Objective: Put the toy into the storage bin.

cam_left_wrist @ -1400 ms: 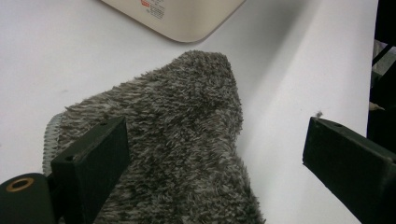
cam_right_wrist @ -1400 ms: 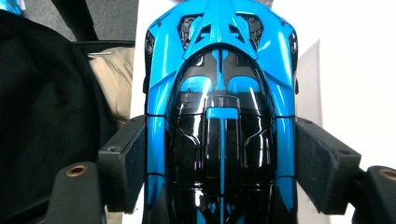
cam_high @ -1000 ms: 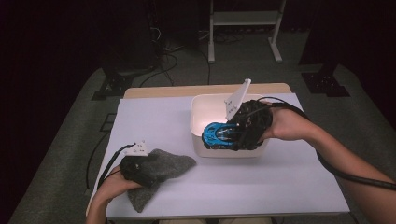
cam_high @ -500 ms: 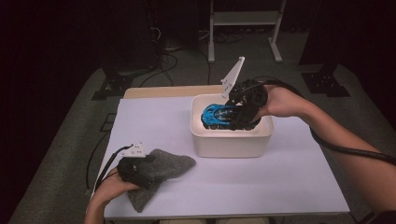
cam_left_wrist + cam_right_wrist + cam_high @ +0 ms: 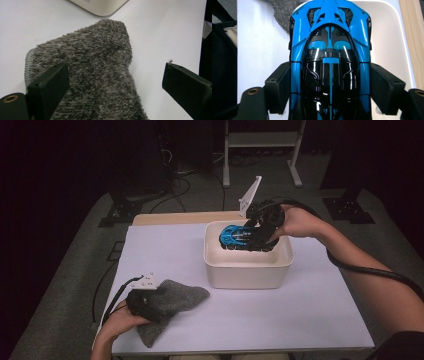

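Blue toy car [image 5: 239,237] sits clamped in the right tongs [image 5: 260,231] above the cream tub [image 5: 247,270]; left tongs [image 5: 115,82] gape apart over the grey cloth [image 5: 95,72], left of that tub

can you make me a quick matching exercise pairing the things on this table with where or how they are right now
Things:
1. blue and black toy car
2. shaggy grey cloth
3. cream plastic tub
4. left hand-held gripper

States:
A. jaws open above the cloth
B. lying flat near the table's front left corner
C. clamped between the right hand-held gripper's jaws
D. standing near the table's middle

Pairs: 1-C, 2-B, 3-D, 4-A
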`<state>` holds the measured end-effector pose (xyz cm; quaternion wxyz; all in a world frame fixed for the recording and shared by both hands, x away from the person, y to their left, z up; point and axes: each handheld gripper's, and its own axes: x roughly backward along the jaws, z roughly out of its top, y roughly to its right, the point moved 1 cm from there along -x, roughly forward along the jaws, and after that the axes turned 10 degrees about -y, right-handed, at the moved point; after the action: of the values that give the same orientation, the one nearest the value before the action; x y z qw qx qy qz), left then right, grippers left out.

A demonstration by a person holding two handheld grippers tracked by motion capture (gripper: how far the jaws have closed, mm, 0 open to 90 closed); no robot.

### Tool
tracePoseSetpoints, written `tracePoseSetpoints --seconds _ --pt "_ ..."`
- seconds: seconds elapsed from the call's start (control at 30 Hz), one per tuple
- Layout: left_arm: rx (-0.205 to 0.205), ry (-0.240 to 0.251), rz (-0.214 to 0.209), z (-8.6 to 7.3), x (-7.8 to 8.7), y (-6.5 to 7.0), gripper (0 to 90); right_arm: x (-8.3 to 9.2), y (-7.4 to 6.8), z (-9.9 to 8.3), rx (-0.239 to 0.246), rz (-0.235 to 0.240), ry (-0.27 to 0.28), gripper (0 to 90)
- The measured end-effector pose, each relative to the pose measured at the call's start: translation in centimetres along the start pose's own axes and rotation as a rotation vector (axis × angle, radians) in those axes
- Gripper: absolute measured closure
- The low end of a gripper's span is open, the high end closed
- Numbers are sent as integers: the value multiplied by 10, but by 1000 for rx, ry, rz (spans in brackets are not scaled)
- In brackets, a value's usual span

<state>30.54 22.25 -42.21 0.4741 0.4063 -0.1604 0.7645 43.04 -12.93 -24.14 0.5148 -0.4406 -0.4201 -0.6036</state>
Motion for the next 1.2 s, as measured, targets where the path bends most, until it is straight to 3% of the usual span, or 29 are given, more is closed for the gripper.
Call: tracePoseSetpoints --seconds 0.5,1.2 --pt "-8 -8 -5 0 -2 1 66 -34 22 -7 -40 38 -24 252" --pt "-3 -11 -2 -3 0 0 66 -84 24 -4 -35 117 -43 252"
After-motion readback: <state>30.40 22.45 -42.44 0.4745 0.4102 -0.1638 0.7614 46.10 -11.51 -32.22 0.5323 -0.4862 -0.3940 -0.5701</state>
